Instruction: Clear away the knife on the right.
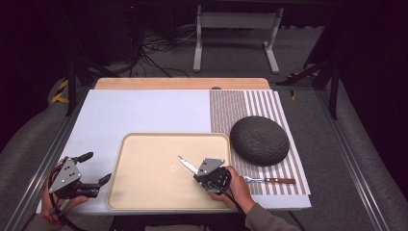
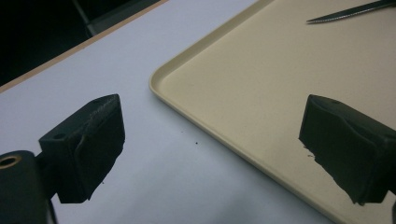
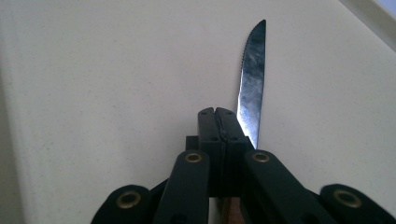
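Note:
A steak knife (image 1: pixel 186 164) with a serrated blade sticks out over the beige tray (image 1: pixel 144 144), pointing up and left. My right gripper (image 1: pixel 197 172) is shut on it near the tray's right side. In the right gripper view the jaws (image 3: pixel 217 112) are pressed together, the blade (image 3: pixel 252 79) runs past them on the right, and a bit of wooden handle shows below. My left gripper (image 1: pixel 98 167) stands open over the white table top, just left of the tray. Between its pads (image 2: pixel 100 135) lies the tray's rounded corner (image 2: pixel 161 77), and nothing is held. The knife tip (image 2: pixel 350 11) shows far off.
A dark grey dome-shaped bowl (image 1: pixel 260 140) sits upside down on a striped placemat (image 1: pixel 288 115) at the right. A fork (image 1: pixel 269 180) with a wooden handle lies on the mat near the front edge. White table top (image 1: pixel 144 110) extends behind the tray.

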### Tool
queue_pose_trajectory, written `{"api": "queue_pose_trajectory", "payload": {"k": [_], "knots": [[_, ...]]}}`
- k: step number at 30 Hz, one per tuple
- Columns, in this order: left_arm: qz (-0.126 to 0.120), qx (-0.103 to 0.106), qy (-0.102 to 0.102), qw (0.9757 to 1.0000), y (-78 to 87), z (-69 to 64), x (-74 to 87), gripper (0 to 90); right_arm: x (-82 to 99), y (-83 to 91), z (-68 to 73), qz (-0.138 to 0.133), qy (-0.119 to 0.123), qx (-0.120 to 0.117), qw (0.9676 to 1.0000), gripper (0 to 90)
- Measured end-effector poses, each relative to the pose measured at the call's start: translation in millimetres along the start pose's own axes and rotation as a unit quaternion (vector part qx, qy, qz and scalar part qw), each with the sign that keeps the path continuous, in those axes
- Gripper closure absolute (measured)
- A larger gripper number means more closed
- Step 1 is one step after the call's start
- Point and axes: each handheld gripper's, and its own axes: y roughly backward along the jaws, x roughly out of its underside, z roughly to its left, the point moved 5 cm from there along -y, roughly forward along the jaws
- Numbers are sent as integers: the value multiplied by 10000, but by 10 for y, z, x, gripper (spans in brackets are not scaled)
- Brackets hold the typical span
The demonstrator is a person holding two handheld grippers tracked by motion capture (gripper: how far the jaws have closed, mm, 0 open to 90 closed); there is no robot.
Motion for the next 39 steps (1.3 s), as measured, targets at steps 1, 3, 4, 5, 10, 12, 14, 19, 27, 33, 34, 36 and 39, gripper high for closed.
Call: {"api": "queue_pose_trajectory", "payload": {"k": [1, 3, 4, 5, 10, 12, 14, 19, 27, 33, 34, 36, 39], "knots": [[3, 4, -1, 10000, -2, 0, 0, 75, 11, 7, -13, -3, -51, 37, 10000, 900], [11, -9, -22, 10000, -4, 4, -1, 75, 23, 18, -31, 11, -69, 76, 9999, 900], [13, -9, -22, 10000, -5, 4, -1, 75, 34, 27, -42, 25, -103, 87, 9999, 900], [15, -1, -16, 10000, -6, 1, 0, 75, 40, 33, -49, 21, -131, 91, 9999, 900], [21, -13, -4, 10000, 1, 2, 3, 75, 111, 91, -126, 39, -345, 224, 9991, 900], [39, -18, -30, 10000, 2, 5, 4, 75, 129, 102, -147, 13, -471, 281, 9985, 900], [37, -6, -31, 10000, -5, -1, 3, 75, 151, 115, -177, 6, -519, 385, 9979, 900], [47, 12, 9, 10000, -11, -7, 7, 75, 203, 151, -254, -6, -635, 482, 9968, 900], [27, 15, -7, 10000, -1, 1, 5, 78, 274, 205, -345, -5, -780, 595, 9952, 900], [-13, 36, 41, 10000, 11, -13, -7, 79, 327, 245, -386, -29, -886, 605, 9942, 900], [-13, 21, 10, 10000, 23, -16, -14, 80, 337, 253, -390, -38, -919, 586, 9940, 900], [-7, 14, 9, 10000, 25, -14, -12, 80, 345, 258, -397, -49, -928, 606, 9938, 900], [-21, 34, 47, 10000, 27, -13, -9, 79, 370, 280, -405, -37, -964, 627, 9934, 900]]}}
